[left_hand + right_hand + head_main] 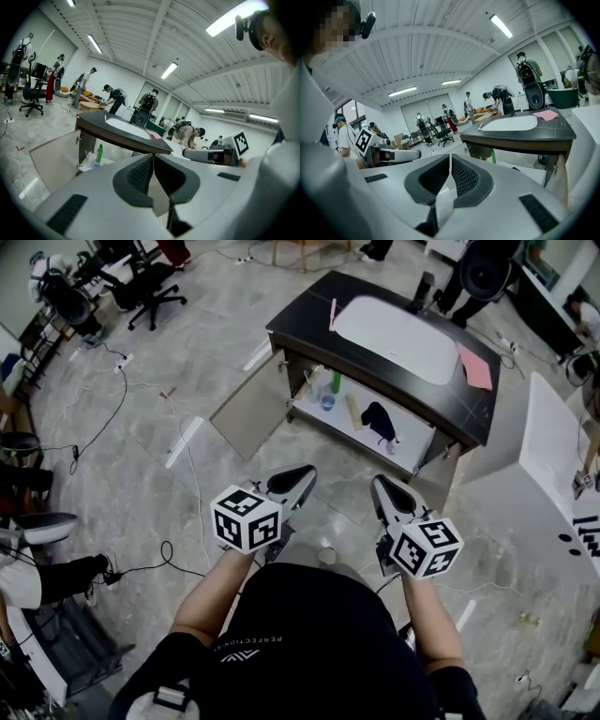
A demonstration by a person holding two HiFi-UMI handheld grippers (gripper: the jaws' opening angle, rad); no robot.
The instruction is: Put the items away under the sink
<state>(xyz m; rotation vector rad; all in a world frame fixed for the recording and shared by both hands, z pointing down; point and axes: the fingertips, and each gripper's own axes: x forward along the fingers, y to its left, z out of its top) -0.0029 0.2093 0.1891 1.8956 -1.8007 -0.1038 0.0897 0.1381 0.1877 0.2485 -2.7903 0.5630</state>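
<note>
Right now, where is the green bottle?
In the head view the green bottle stands on the shelf under the sink, toward its left end, just behind a small blue item and near the open door.

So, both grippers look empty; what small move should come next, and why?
Probably step closer and open the right gripper toward the pink cloth on the counter: it and the left gripper are shut on nothing, far from the sink, and the cabinet door stands open.

Left gripper [153,156] fingers together (nothing held), green bottle [99,153] under sink [123,126]
</note>
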